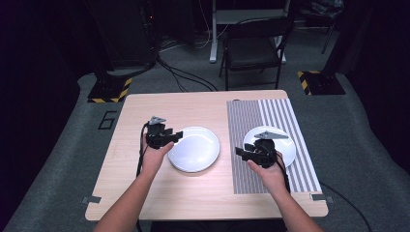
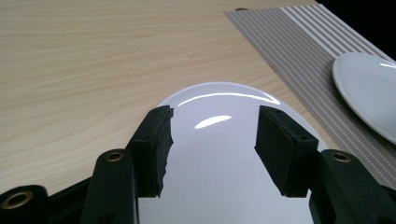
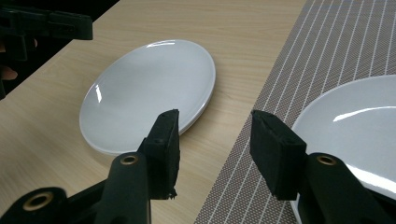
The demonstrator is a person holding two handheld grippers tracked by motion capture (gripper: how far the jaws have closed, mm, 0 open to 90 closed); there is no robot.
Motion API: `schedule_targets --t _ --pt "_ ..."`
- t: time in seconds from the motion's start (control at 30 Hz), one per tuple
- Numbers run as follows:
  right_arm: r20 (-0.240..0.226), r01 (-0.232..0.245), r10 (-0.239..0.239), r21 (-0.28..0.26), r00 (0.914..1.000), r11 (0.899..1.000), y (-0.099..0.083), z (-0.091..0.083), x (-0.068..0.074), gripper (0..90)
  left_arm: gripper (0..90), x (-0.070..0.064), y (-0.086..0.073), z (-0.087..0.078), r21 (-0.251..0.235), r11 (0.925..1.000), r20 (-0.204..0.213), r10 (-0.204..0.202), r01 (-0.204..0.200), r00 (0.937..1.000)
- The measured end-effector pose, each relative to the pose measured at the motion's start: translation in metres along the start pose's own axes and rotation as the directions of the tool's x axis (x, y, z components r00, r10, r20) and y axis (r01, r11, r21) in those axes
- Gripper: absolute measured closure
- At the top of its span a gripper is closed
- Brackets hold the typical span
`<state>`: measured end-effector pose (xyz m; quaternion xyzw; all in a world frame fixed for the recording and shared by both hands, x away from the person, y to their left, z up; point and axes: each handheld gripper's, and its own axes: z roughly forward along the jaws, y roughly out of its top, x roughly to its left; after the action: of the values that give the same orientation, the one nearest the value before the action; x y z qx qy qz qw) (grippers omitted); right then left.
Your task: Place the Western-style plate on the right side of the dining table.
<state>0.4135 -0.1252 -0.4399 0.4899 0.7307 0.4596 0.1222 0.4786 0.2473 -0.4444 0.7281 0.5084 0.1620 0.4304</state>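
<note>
Two empty white plates lie on the wooden table [image 1: 159,193]. The larger plate [image 1: 194,150] [image 2: 219,172] [image 3: 149,88] rests on bare wood. The other plate [image 1: 286,147] [image 2: 369,88] [image 3: 355,126] rests on a grey striped placemat [image 1: 251,123] [image 2: 299,51] [image 3: 327,56]. My left gripper [image 1: 177,137] [image 2: 214,140] is open, its jaws spread just over the larger plate's left rim, holding nothing. My right gripper [image 1: 241,152] [image 3: 215,140] is open too, hovering over the placemat's left edge between the two plates. The left gripper [image 3: 46,23] also appears far off in the right gripper view.
A dark folding chair [image 1: 254,46] stands beyond the table's far edge. Stands with yellow-black bases [image 1: 110,90] [image 1: 320,82] flank the far corners. Cables trail across the grey floor. Bare wood lies in front of and behind the larger plate.
</note>
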Motion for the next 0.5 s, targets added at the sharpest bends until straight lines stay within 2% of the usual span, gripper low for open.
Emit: schedule_targets --t 0.17,0.4,0.5 --pt "-0.021 0.007 -0.007 0.007 0.9998 1.0 -0.009 0.001 0.003 47.3 44.6 0.013 -0.014 -0.009 -0.009 0.9997 -0.028 -0.022 0.022 0.9994" --pt "-0.004 0.022 -0.022 0.015 0.9997 1.0 -0.021 0.003 0.004 43.7 44.1 0.026 -0.033 -0.019 0.001 0.9994 -0.056 -0.036 0.036 0.9978" --pt "-0.001 0.051 -0.051 0.022 0.9987 0.998 -0.026 0.006 0.008 43.5 44.0 0.03 -0.042 -0.021 0.004 0.9993 -0.064 -0.038 0.038 0.9972"
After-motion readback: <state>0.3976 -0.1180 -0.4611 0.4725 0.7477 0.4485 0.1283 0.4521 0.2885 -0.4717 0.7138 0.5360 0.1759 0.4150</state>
